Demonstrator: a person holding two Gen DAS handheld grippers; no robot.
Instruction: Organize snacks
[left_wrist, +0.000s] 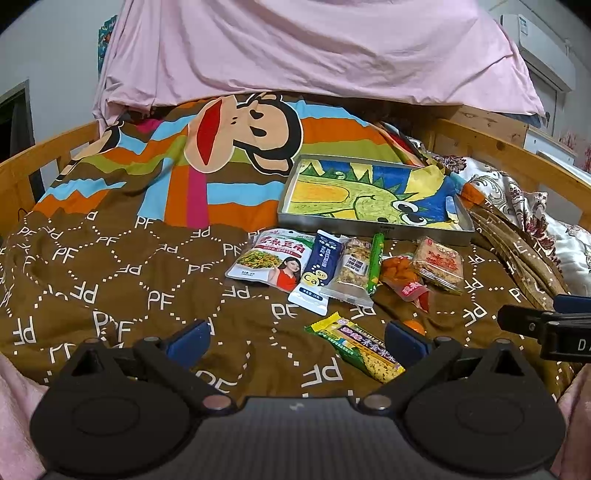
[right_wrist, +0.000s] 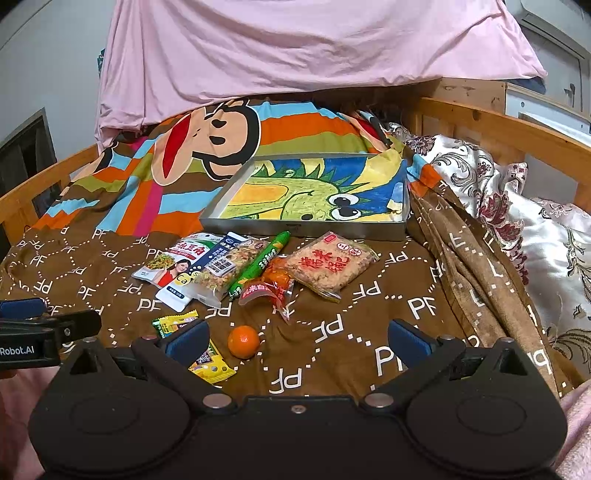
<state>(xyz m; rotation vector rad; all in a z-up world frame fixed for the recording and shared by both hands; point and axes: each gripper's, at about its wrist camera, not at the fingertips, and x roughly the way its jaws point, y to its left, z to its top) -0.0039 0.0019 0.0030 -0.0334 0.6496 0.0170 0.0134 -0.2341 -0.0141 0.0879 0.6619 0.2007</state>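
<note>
Several snack packets lie on a brown "PF" blanket (left_wrist: 110, 295) in front of a metal tray (left_wrist: 373, 226) lined with a dinosaur drawing; the tray (right_wrist: 303, 226) holds no snacks. Among them are a white packet with a woman's picture (left_wrist: 269, 264), a blue and white sachet (left_wrist: 317, 273), a granola bar (left_wrist: 352, 273), a green stick (right_wrist: 260, 264), a red packet (right_wrist: 269, 288) and a rice-cracker pack (right_wrist: 327, 264). A yellow bar (left_wrist: 356, 347) and a small orange (right_wrist: 243, 341) lie nearer. My left gripper (left_wrist: 295, 341) and right gripper (right_wrist: 297, 341) are open and empty above the blanket.
A colourful monkey-print quilt (left_wrist: 207, 155) lies behind the tray, with pink cloth (left_wrist: 295, 48) hanging above. Wooden bed rails (right_wrist: 517, 129) run along both sides. A floral satin cover (right_wrist: 517, 221) is bunched at the right.
</note>
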